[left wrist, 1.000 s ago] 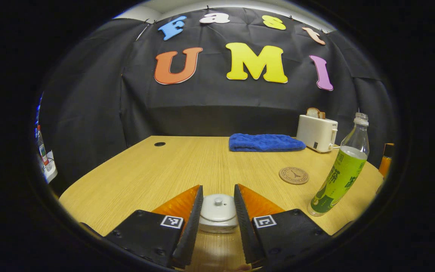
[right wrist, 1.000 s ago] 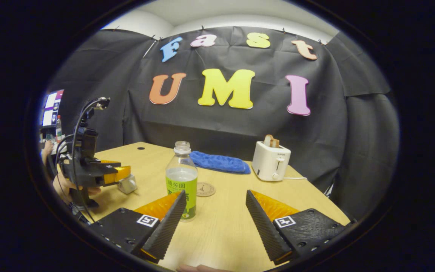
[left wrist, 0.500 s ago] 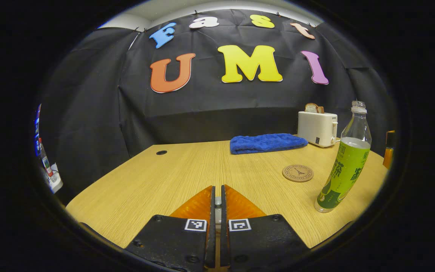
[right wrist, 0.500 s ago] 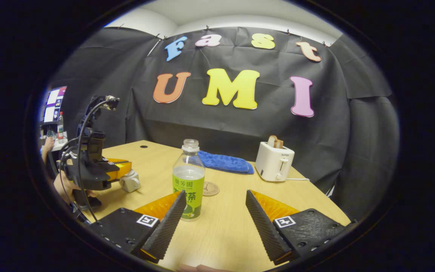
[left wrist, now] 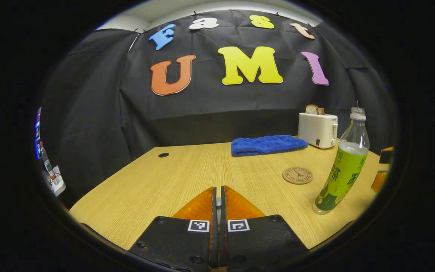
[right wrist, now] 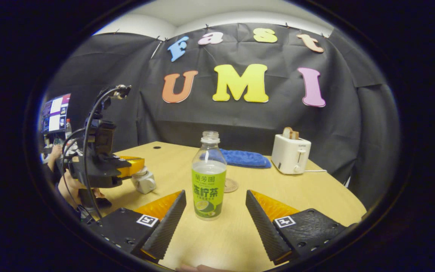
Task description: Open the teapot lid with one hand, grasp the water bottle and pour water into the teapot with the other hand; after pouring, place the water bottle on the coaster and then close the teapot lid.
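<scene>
In the left gripper view, the left hand-held gripper (left wrist: 218,202) was seen with its two fingers drawn almost together, a small pale knob pinched in the narrow gap between them; the knob appeared to belong to the teapot lid, though the lid itself was hidden behind the fingers. In the right gripper view, that same gripper (right wrist: 136,170) was seen at the left, held by a hand (right wrist: 74,187), its fingers closed over the top of a small white teapot (right wrist: 144,181) standing on the wooden table (right wrist: 221,241).

The right hand-held gripper (right wrist: 215,209) was held with its fingers spread wide, nothing between them being touched. The water bottle (right wrist: 209,176), uncapped, green-labelled and partly filled, stood upright on the table just beyond the gap between those fingers. A round cork coaster (right wrist: 231,185) lay behind the bottle, partly covered by it in this view; in the left gripper view it (left wrist: 297,175) was seen apart from the bottle (left wrist: 342,168). Farther back, a folded blue towel (right wrist: 244,158) and a white toaster (right wrist: 290,154) holding toast were placed near the black cloth wall.
</scene>
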The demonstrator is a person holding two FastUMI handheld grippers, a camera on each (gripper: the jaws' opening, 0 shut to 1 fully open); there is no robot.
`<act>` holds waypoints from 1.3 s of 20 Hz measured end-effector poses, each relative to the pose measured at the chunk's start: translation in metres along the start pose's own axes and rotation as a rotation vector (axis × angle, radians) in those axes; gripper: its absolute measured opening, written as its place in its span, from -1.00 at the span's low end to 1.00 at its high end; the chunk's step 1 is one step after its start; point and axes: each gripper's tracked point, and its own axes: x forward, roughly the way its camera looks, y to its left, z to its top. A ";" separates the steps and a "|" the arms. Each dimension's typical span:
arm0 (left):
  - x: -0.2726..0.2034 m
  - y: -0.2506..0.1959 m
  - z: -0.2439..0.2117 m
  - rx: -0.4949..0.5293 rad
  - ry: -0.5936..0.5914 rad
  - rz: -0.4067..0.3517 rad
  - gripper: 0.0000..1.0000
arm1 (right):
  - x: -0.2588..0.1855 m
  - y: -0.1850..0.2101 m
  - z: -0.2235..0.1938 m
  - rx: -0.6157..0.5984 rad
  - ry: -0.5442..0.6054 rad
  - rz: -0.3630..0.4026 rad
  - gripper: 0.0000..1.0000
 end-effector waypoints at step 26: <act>-0.095 0.042 0.066 -0.042 -0.069 -0.065 -0.93 | 0.079 0.029 0.002 -0.053 0.014 -0.178 0.48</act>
